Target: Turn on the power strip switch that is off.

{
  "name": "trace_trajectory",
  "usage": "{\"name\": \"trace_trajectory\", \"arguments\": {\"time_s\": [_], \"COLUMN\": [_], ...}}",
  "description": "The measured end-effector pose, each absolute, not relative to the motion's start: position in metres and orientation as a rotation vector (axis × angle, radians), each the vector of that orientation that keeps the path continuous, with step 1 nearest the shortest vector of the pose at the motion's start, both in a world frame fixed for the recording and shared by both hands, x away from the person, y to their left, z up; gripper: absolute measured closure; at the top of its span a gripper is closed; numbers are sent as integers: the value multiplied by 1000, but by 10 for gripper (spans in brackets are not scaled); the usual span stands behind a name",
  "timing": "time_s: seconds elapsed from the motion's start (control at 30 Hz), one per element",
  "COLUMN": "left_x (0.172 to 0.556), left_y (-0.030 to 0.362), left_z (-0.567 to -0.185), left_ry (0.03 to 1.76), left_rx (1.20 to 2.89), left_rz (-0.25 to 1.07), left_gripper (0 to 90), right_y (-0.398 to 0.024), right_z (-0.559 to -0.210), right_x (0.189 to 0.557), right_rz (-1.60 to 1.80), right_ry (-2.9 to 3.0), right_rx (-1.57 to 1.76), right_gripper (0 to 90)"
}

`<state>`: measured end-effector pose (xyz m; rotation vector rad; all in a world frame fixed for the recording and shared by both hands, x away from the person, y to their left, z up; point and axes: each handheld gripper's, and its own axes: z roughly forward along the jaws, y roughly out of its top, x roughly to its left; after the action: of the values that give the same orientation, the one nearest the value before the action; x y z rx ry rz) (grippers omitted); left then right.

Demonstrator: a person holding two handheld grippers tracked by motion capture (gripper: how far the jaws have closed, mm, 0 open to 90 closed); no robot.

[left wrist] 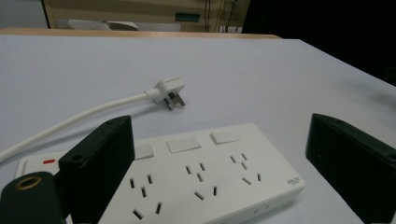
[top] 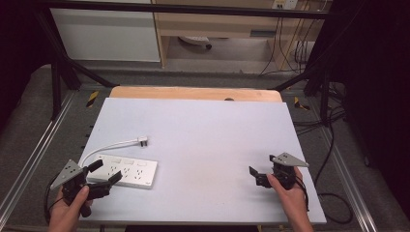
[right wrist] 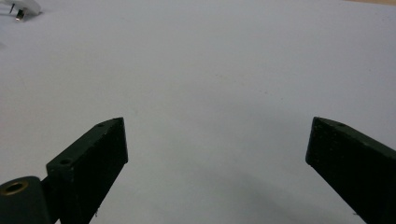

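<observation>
The black two-jaw left gripper [top: 107, 172] stands wide open near the front left corner of the pale grey table [top: 208, 125], its jaws over the end of the white plastic power strip [top: 126, 170], holding nothing. The strip's white three-pin plug [left wrist: 171, 91] lies on the table just beyond. The black two-jaw right gripper [top: 262, 164], near the front right corner, gapes wide over bare surface.
</observation>
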<state>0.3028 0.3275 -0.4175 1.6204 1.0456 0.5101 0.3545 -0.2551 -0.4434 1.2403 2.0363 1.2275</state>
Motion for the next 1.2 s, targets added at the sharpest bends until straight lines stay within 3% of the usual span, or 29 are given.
{"name": "trace_trajectory", "arguments": {"time_s": [1.2], "left_x": [301], "left_y": [321], "left_z": [-411], "left_ry": [1005], "left_rx": [1631], "left_rz": [465], "left_gripper": [79], "right_y": [-248], "right_z": [-441], "right_x": [354], "right_rz": [1229], "right_ry": [2052], "right_rx": [1203], "right_gripper": [28]}}
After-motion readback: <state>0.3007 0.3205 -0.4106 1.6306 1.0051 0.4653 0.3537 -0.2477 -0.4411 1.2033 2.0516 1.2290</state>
